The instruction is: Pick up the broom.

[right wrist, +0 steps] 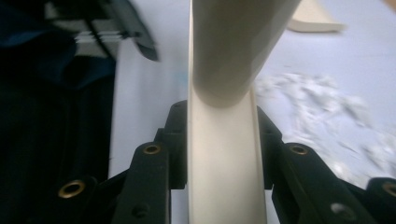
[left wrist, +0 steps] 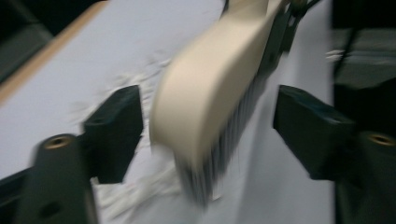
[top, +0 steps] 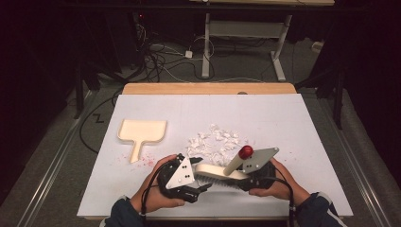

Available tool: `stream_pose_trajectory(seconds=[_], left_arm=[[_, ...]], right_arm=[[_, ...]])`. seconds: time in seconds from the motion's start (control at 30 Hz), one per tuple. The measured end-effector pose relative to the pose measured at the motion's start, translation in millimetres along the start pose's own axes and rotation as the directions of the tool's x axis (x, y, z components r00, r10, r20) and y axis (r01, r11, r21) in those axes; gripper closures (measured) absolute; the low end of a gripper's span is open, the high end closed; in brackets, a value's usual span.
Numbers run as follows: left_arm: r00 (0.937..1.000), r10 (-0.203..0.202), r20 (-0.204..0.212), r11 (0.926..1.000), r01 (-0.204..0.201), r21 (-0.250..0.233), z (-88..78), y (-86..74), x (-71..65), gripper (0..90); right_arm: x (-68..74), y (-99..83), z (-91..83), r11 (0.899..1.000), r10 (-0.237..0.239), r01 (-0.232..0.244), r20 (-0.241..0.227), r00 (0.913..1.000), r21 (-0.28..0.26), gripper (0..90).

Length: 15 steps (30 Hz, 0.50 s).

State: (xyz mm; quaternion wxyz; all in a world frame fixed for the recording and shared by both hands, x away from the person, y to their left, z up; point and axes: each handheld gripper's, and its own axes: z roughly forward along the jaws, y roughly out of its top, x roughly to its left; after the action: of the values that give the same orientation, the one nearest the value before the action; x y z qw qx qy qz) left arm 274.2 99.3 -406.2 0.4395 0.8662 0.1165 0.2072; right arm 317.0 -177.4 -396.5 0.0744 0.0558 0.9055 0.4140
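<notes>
Nearest the camera, the left tool (top: 201, 187) stands spread around the brush (top: 215, 171) head without pinching it. The right tool (top: 246, 182) pinches the brush's handle, bristles down on the table (top: 283, 118) beside shredded paper (top: 215, 142). A dustpan (top: 142, 131) lies well apart.

Dark blue sleeves (top: 124, 210); black grippers with grey plates and brass screws.

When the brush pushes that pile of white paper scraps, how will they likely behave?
The scraps look small, crumpled and loose, so they are probably very light and will scatter rather than move together. The brush has dense bristles, so short strokes should gather most. A few may lodge in the bristles.
</notes>
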Motion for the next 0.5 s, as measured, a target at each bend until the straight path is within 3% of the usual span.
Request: stream_pose_trajectory(seconds=[0.07,0.1,0.13,0.17,0.2,0.23,0.3,0.33,0.37,0.4,0.43,0.47,0.5], left_arm=[[0.9997,-0.007,-0.024,0.9999,0.007,-0.008,-4.9,-4.5,0.9,18.7],[0.9962,-0.036,-0.079,0.9993,0.035,-0.010,-14.2,-15.8,4.8,17.7],[0.9962,-0.036,-0.079,0.9993,0.035,-0.010,-14.2,-15.8,4.8,17.0],[0.9894,-0.066,-0.129,0.9978,0.066,-0.005,-23.7,-30.2,9.9,16.9],[0.9894,-0.066,-0.129,0.9978,0.066,-0.005,-23.7,-30.2,9.9,16.3],[0.9848,-0.074,-0.158,0.9971,0.075,0.005,-28.0,-38.0,11.8,16.3],[0.9761,-0.088,-0.199,0.9949,0.096,0.030,-35.9,-53.5,15.1,15.5],[0.9712,-0.103,-0.215,0.9930,0.113,0.035,-39.4,-60.7,16.1,15.5],[0.9653,-0.108,-0.238,0.9914,0.122,0.047,-42.5,-67.2,16.4,15.5],[0.9611,-0.111,-0.253,0.9899,0.129,0.058,-45.3,-72.9,16.5,15.5],[0.9577,-0.115,-0.264,0.9881,0.138,0.069,-47.7,-77.9,16.6,15.6],[0.9544,-0.118,-0.274,0.9865,0.144,0.078,-49.8,-82.5,16.8,15.6],[0.9503,-0.127,-0.284,0.9843,0.156,0.082,-51.1,-86.9,16.8,15.6]], right_arm=[[-3.4,-1.5,-4.7,1.000,0.015,-0.015,0.010,0.9998,-0.014,68.3],[-8.1,-4.6,-14.8,0.998,0.050,-0.048,0.069,0.9964,-0.027,68.3],[-8.1,-4.6,-14.8,0.998,0.050,-0.048,0.069,0.9964,-0.027,68.3],[-11.9,-7.4,-26.1,0.997,0.075,-0.071,0.118,0.9902,-0.037,68.4],[-13.7,-8.8,-31.6,0.995,0.091,-0.086,0.146,0.9851,-0.043,68.4],[-13.7,-8.8,-31.6,0.995,0.091,-0.086,0.146,0.9851,-0.043,68.4],[-16.5,-12.2,-42.8,0.992,0.119,-0.111,0.190,0.9745,-0.055,68.3],[-19.4,-16.2,-53.3,0.989,0.148,-0.137,0.234,0.9609,-0.061,68.3],[-21.0,-18.6,-58.6,0.987,0.160,-0.148,0.251,0.9548,-0.066,68.3],[-21.0,-18.6,-58.6,0.987,0.160,-0.148,0.251,0.9548,-0.066,68.3],[-24.9,-23.2,-69.3,0.982,0.187,-0.171,0.282,0.9410,-0.080,68.3],[-24.9,-23.2,-69.3,0.982,0.187,-0.171,0.282,0.9410,-0.080,68.3],[-28.0,-27.7,-79.6,0.976,0.216,-0.193,0.305,0.9277,-0.102,68.4]])
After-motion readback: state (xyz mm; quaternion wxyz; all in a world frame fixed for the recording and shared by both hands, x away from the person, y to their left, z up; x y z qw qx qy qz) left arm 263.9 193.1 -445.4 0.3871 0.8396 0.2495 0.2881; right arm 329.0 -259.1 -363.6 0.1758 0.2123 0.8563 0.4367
